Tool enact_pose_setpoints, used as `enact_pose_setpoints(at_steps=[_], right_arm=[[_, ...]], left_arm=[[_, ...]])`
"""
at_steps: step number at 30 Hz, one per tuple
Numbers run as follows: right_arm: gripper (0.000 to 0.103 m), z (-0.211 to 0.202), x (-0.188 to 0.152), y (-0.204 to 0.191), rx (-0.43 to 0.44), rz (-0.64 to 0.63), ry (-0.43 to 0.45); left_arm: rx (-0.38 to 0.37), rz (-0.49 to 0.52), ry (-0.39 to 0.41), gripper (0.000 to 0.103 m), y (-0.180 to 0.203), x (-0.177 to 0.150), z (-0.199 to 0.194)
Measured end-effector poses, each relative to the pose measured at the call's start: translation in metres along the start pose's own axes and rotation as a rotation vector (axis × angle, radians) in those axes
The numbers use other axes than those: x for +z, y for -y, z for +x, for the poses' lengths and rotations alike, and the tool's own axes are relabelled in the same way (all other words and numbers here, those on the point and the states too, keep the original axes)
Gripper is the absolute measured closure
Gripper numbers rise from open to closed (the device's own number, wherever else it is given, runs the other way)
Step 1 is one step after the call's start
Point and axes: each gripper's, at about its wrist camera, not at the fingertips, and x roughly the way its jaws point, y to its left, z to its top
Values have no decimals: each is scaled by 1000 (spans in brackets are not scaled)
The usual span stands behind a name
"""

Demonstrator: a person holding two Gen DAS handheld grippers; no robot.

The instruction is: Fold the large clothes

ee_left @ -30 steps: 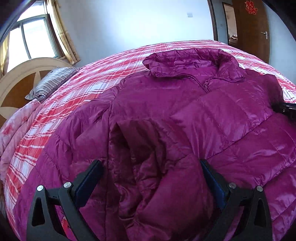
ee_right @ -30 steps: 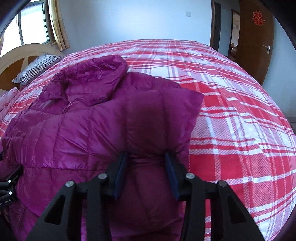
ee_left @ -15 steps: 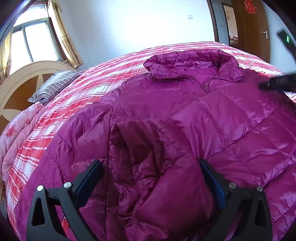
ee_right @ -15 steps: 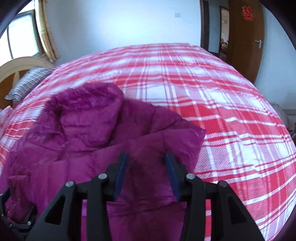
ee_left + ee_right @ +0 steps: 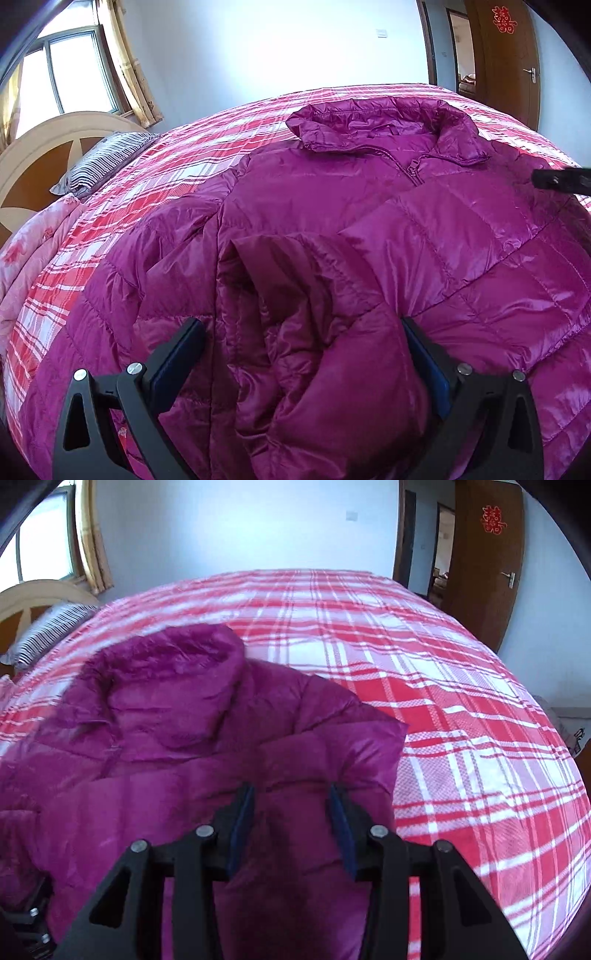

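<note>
On the plaid bed (image 5: 424, 672), the left gripper (image 5: 303, 354) spread wide around the purple jacket's (image 5: 332, 206) bunched sleeve (image 5: 317, 332), while the right gripper (image 5: 291, 812) hovered unclenched, grasping nothing.

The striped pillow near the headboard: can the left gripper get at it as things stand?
Probably not right away. The left gripper straddles a bunched sleeve of the purple puffer jacket, and the grey striped pillow lies far across the red plaid bedspread.

Bare plaid bedspread (image 5: 424, 657) right of the jacket (image 5: 207, 738) lies open.
</note>
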Motion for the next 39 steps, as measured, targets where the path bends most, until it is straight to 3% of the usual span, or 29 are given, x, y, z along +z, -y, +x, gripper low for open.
enact_pose_setpoints(at_steps=[3,8,22,31,39], right_arm=[[53,-21,-15,-18,96,-26,-1],[52,-15,-36,-49,143,-105,-38],[48,2,-50,-66,65,-171,-36],[48,4,-52,-70,39,-190,-30],[48,4,-52,-69,42,-186,-27]], left_arm=[[1,0,0,1,0,0,0],[0,0,0,1,0,0,0],[16,14,4,1,2,0,-2],[-23,-1,-18,1,-5,4,-4],[-33,-4,84,1,-57,-8,-68]])
